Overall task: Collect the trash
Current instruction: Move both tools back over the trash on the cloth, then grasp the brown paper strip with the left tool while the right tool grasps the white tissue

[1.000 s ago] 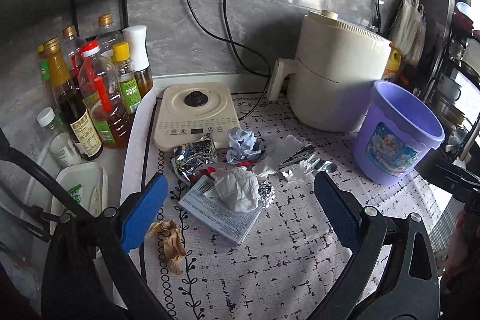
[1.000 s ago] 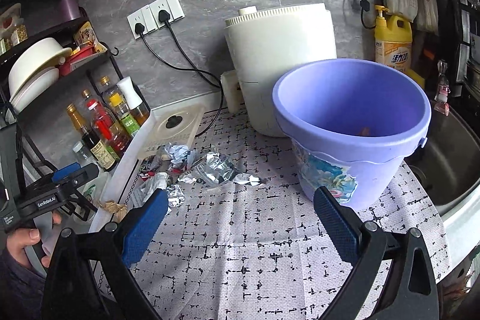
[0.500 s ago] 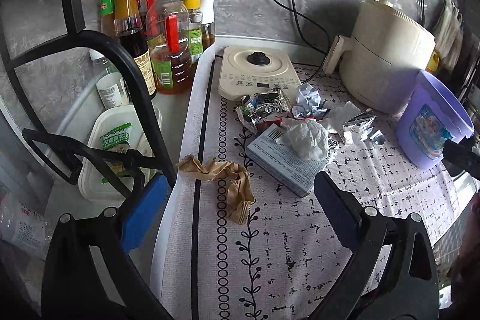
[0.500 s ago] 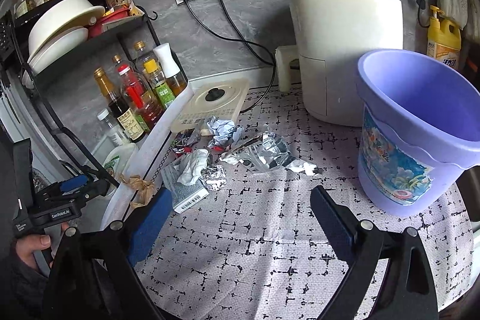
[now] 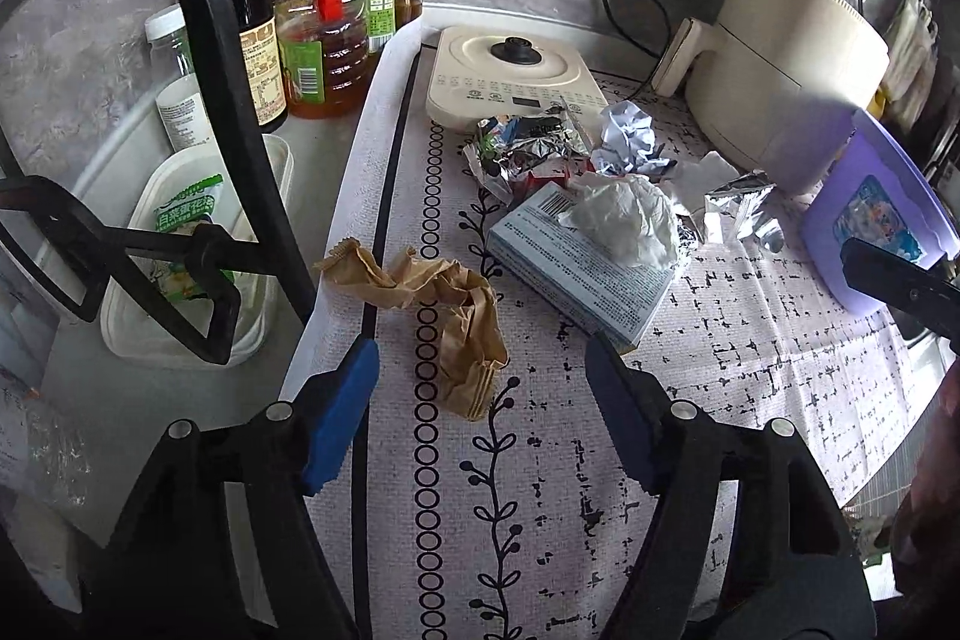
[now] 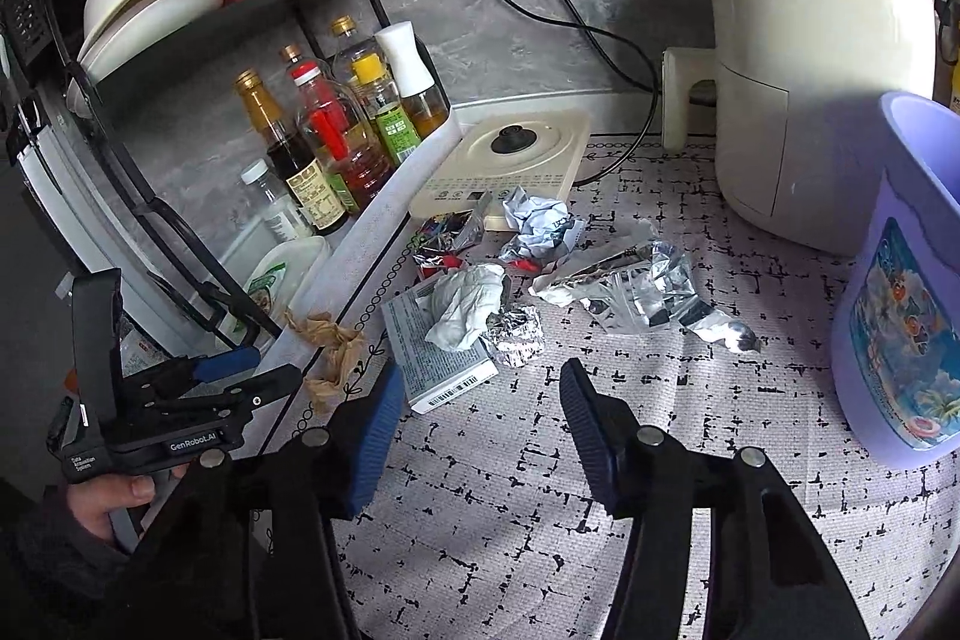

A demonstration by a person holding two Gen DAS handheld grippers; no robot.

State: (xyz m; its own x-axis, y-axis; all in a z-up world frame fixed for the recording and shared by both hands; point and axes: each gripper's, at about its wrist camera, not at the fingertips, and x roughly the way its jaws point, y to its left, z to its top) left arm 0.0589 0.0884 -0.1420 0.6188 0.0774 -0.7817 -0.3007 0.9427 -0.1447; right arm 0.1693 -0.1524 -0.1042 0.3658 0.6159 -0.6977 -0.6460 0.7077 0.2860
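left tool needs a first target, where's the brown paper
Brown paper lies at the mat's left edge in the left wrist view, just ahead of the open left tool, left of the box.

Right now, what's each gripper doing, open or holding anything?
Left gripper: open, holding nothing, above the crumpled brown paper.
Right gripper: open, holding nothing.

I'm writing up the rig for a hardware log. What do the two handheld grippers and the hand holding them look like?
Both grippers are black plastic with blue ribbed pads on their fingers and silver rivets at the joints. The left gripper, seen from the right wrist, carries white "GenRobot.AI" lettering and a small white label on its body. The bare hand holding it emerges from a dark sleeve. No cables show.
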